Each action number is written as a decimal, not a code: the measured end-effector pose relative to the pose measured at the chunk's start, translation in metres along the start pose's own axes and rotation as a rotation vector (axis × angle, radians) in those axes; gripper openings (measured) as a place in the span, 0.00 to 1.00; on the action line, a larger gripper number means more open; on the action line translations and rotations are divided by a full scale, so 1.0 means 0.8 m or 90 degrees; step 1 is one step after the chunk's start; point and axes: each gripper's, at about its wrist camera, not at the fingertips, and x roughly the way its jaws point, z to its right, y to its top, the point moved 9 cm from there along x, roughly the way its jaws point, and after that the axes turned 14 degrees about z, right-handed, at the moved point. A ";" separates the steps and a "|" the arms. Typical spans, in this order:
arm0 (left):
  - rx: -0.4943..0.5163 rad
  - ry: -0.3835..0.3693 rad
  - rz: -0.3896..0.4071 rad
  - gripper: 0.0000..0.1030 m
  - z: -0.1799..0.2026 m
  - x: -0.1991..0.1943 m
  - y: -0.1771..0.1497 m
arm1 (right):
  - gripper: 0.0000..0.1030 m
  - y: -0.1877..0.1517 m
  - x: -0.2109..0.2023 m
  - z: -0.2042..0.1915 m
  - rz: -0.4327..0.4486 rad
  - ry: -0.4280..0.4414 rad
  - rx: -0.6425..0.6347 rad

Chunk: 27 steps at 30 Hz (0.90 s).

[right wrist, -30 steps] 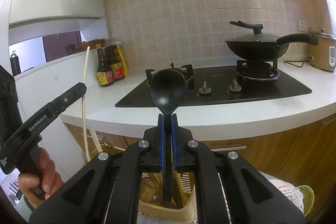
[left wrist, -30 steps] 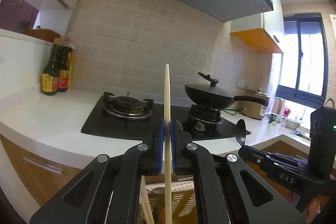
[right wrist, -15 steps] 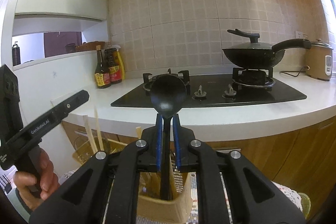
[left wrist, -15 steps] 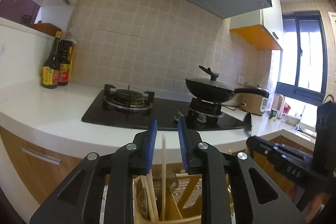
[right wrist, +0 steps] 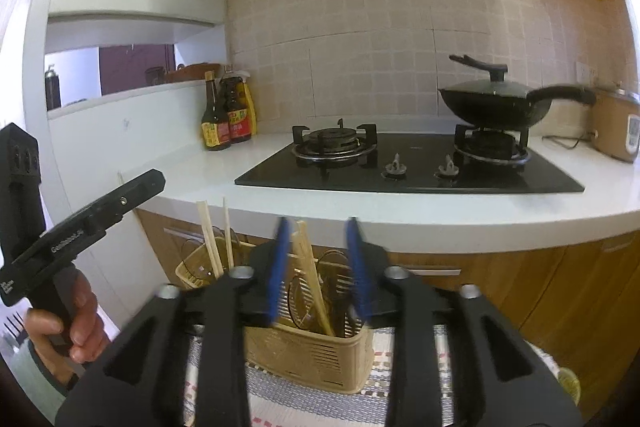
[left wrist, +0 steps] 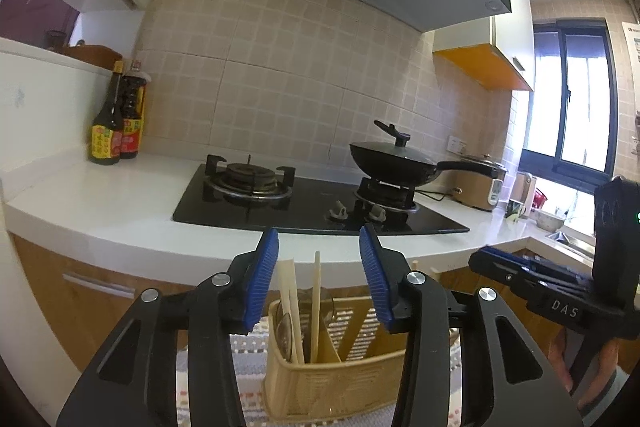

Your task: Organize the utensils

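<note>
The pale wooden chopsticks [left wrist: 316, 307] stand nearly upright, long axis running from six toward twelve o'clock, tips up, inside the beige slotted plastic utensil holder [left wrist: 340, 379]. They are slim, light-coloured sticks; a second pair [right wrist: 212, 243] leans slightly toward eleven o'clock in the holder's left compartment, seen from the right wrist view. The holder sits on a striped woven mat [right wrist: 312, 399] below the white countertop [left wrist: 100, 203]. The left gripper [left wrist: 319, 275] is released, its blue-padded jaws opening, the chopsticks seen behind the gap but untouched. The right gripper [right wrist: 318, 263] is likewise released and opening, blurred, with sticks [right wrist: 308, 267] showing beyond its gap. A hand [right wrist: 76, 323] grips the left tool's handle at eight o'clock.
</note>
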 end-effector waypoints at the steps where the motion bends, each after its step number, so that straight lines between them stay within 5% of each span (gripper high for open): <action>1: 0.003 0.000 -0.002 0.40 0.000 -0.004 0.001 | 0.43 0.004 -0.003 -0.004 -0.004 0.002 -0.010; 10: 0.030 -0.006 -0.098 0.40 0.011 -0.048 -0.019 | 0.43 -0.002 -0.038 -0.029 -0.078 -0.012 -0.032; 15: 0.073 0.011 -0.213 0.40 0.019 -0.071 -0.068 | 0.43 -0.051 -0.057 -0.034 -0.185 -0.031 -0.020; 19: 0.072 0.031 -0.359 0.40 0.015 -0.086 -0.137 | 0.43 -0.103 -0.070 -0.025 -0.286 -0.040 0.016; 27: 0.015 0.045 -0.496 0.40 -0.005 -0.107 -0.219 | 0.43 -0.185 -0.095 -0.008 -0.390 -0.057 0.064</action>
